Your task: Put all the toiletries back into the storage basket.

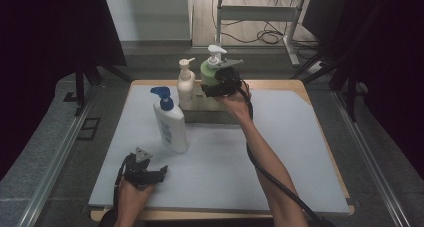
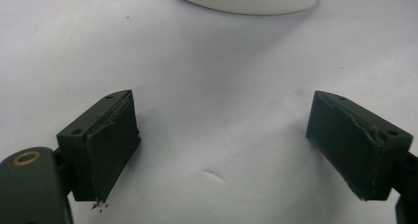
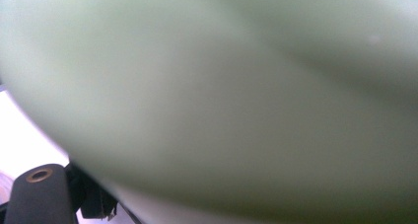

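Green pump bottle (image 1: 210, 72) is sitting at the far desk edge in a grey tray (image 1: 210, 110), pressed right against the right gripper (image 1: 220, 82); its jaws are clamping the bottle (image 3: 222, 100). Just left of that gripper a cream bottle (image 1: 186, 87) is standing, nearer a blue-capped bottle (image 1: 170, 124). Left gripper (image 2: 222, 150) is resting spread wide on the desk (image 1: 280, 152), nothing between.

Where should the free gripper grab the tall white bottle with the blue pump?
Grab the white bottle around the middle of its body, coming level from the near side where the left gripper rests open. It stands upright with flat, broad sides, so the fingers can probably squeeze it evenly. Skip the blue pump: it is narrow, top-heavy and may press down.
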`<state>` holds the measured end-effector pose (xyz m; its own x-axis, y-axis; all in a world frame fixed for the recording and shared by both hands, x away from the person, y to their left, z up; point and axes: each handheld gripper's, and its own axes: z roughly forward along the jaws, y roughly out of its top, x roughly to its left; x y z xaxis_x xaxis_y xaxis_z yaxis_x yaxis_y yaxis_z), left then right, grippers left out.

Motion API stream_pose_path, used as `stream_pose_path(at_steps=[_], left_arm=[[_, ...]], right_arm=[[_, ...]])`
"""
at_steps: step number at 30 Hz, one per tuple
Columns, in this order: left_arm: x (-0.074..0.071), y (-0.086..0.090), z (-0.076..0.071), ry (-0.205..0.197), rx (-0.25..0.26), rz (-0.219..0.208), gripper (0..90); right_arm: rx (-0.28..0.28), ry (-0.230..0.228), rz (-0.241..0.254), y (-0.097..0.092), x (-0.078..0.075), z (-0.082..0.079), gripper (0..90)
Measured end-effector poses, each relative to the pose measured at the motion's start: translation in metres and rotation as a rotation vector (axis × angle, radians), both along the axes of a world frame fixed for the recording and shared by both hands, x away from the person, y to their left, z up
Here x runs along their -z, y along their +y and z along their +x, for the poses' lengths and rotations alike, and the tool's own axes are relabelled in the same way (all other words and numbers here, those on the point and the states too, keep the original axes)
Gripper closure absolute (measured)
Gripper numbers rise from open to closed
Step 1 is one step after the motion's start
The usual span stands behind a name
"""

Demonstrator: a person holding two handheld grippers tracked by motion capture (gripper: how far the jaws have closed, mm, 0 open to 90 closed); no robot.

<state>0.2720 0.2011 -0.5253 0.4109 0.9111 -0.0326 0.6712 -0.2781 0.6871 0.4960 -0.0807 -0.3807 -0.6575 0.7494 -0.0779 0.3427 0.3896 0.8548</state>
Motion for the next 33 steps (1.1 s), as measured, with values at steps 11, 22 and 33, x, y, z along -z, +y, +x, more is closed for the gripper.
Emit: stream_pose_path(at_steps=[11,22,33], left_arm=[[0.000,0.000,0.000,0.000,0.000,0.000,11.8],[0.000,0.000,0.000,0.001,0.000,0.001,11.8],[0.000,0.000,0.000,0.001,0.000,0.001,11.8]], right_arm=[[-0.007,0.052,-0.015,0.001,0.018,0.003,12.1],[-0.022,0.085,-0.023,0.003,0.030,0.004,12.1],[-0.020,0.129,-0.028,0.001,0.045,0.006,12.0]])
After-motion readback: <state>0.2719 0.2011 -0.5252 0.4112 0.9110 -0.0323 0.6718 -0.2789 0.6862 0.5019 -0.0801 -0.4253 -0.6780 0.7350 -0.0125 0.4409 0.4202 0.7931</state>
